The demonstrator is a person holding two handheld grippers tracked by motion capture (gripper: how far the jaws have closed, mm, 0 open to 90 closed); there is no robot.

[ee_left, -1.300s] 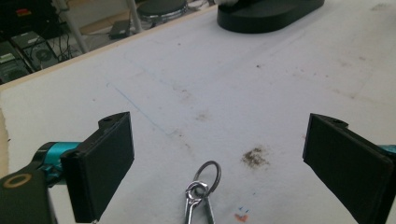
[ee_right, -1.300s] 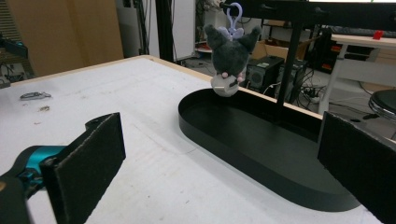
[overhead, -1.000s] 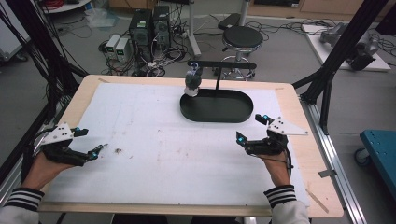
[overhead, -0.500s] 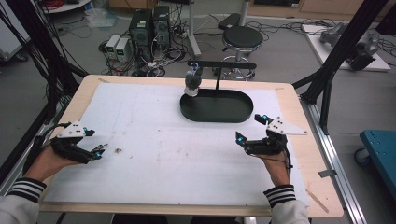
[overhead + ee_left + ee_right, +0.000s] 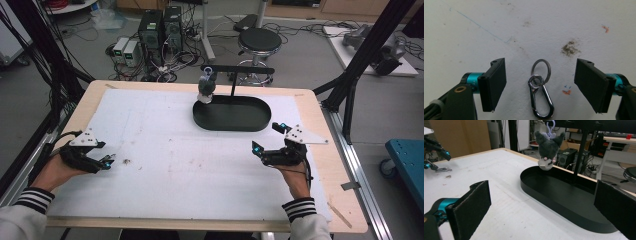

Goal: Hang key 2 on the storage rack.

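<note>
Lab: computer towers (image 5: pixel 161 31), tangled cables (image 5: pixel 175 57)

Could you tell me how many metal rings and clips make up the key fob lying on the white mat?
2: a round split ring farther from the camera, and a carabiner clip linked to it; both lie between the left hand-held gripper's open jaws.

A silver carabiner (image 5: pixel 541 100) with linked key ring (image 5: pixel 541 70) lies flat on the white mat.
</note>
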